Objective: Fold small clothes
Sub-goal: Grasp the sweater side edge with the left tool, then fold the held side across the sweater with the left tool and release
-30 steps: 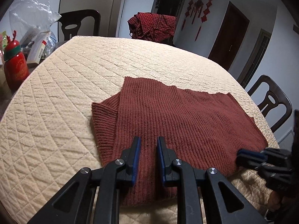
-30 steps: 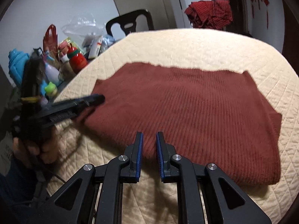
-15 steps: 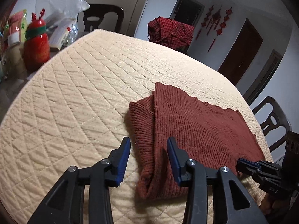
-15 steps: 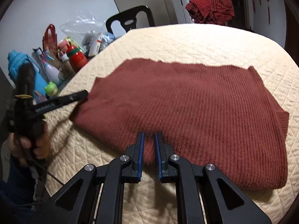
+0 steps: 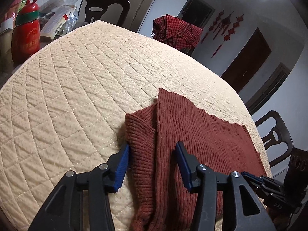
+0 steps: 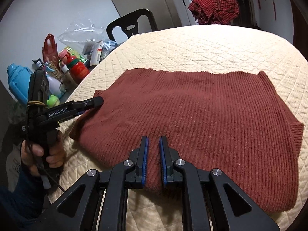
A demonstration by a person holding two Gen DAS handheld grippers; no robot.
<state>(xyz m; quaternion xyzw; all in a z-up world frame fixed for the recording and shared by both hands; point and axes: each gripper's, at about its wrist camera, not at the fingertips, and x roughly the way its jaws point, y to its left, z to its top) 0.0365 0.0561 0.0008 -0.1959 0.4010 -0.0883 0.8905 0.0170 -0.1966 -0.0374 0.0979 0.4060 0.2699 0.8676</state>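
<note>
A rust-red ribbed sweater (image 5: 202, 134) (image 6: 192, 115) lies folded flat on the beige quilted table cover (image 5: 77, 96), one sleeve tucked along its left edge. My left gripper (image 5: 152, 146) (image 6: 96, 103) straddles that left edge. Its jaws are opening, the folded sleeve lies between the blue pads (image 5: 123, 161), and neither pad presses on it. My right gripper (image 6: 153, 141) (image 5: 254, 179) is at the sweater's near edge. Its pads (image 6: 145, 154) are almost together, with a ridge of knit pinched between them.
A red reindeer bottle (image 5: 26, 36), boxes and a plastic bag (image 6: 84, 36) crowd the table's left side beyond the cover. A red checked garment (image 5: 177, 30) hangs on a far chair. Dark chairs stand at the back (image 5: 107, 7) and at the right (image 5: 275, 134). A hand (image 6: 38, 154) holds the left gripper.
The left gripper's jaws have spread apart, and it has slid left from the sweater's near edge to its left side. The right gripper's jaws have narrowed a little on the knit.
</note>
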